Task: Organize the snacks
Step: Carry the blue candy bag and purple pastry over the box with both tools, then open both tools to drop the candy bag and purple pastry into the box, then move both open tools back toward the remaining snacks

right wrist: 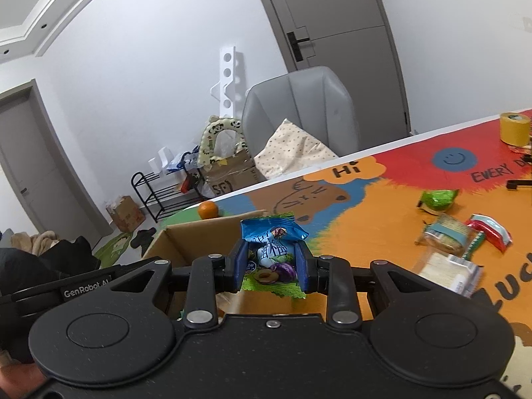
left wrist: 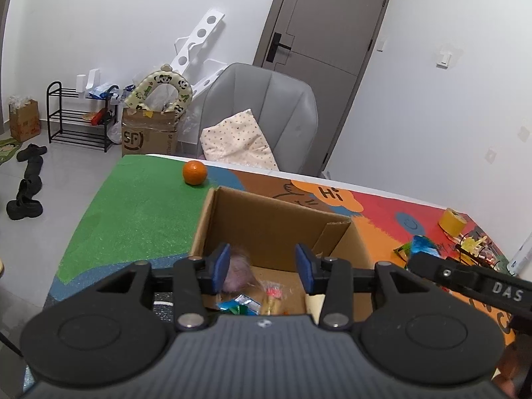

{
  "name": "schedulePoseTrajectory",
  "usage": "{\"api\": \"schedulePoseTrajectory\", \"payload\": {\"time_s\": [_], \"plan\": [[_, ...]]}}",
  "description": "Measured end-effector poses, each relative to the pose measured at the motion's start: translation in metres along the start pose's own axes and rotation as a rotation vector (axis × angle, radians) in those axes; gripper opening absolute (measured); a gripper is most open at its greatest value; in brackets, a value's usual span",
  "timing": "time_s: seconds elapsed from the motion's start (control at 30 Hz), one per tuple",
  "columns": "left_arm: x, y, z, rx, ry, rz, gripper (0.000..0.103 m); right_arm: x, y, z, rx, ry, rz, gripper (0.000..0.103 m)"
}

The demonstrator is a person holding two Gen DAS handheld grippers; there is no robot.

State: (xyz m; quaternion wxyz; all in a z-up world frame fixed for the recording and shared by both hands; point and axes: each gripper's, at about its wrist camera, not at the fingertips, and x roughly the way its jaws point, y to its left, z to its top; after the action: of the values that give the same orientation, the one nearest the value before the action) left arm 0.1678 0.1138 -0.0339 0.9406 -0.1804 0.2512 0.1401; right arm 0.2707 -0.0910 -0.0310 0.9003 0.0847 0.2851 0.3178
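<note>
An open cardboard box (left wrist: 266, 222) stands on the colourful table mat. My left gripper (left wrist: 262, 267) hangs over it, open, with nothing pressed between its blue pads. Beneath it, on the box floor, lie a blurred pinkish packet (left wrist: 236, 272), a blue-green packet (left wrist: 239, 306) and a yellowish one (left wrist: 274, 299). My right gripper (right wrist: 271, 266) is shut on a blue and green plum snack packet (right wrist: 272, 232), held just right of the box (right wrist: 186, 236). The same packet (left wrist: 422, 244) shows at the right of the left wrist view.
Loose snacks lie on the mat to the right: a green packet (right wrist: 439, 198), a red and white one (right wrist: 488, 229), a clear biscuit pack (right wrist: 445, 232). A yellow tape roll (right wrist: 514, 128) stands at the far edge. An orange (left wrist: 195, 173) sits behind the box, a grey chair (left wrist: 259, 106) beyond the table.
</note>
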Motion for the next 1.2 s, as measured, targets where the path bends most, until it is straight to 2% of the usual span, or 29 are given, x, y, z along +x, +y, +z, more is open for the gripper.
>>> {"api": "schedulePoseTrajectory", "payload": {"time_s": [0.13, 0.47, 0.5, 0.57, 0.63, 1.0, 1.2], "plan": [[-0.007, 0.006, 0.000, -0.011, 0.000, 0.001, 0.046, 0.007, 0.012, 0.001, -0.018, 0.008, 0.022, 0.029], [-0.019, 0.019, 0.002, -0.028, -0.002, 0.027, 0.062, 0.019, 0.043, 0.007, -0.038, 0.032, 0.090, 0.029], [-0.020, 0.020, 0.002, -0.029, -0.003, 0.033, 0.063, 0.019, 0.045, 0.007, -0.040, 0.035, 0.096, 0.031], [-0.022, 0.021, 0.002, -0.032, -0.009, 0.041, 0.067, 0.018, 0.046, 0.009, -0.025, 0.035, 0.114, 0.044], [-0.024, 0.024, 0.002, -0.036, -0.013, 0.048, 0.069, 0.016, 0.044, 0.009, -0.011, 0.033, 0.125, 0.046], [-0.026, 0.017, -0.004, -0.030, -0.002, 0.037, 0.081, -0.001, 0.020, -0.005, 0.040, 0.047, 0.073, 0.048], [-0.027, 0.004, -0.010, -0.012, 0.001, 0.021, 0.083, -0.016, -0.004, -0.010, 0.072, 0.032, 0.028, 0.054]]}}
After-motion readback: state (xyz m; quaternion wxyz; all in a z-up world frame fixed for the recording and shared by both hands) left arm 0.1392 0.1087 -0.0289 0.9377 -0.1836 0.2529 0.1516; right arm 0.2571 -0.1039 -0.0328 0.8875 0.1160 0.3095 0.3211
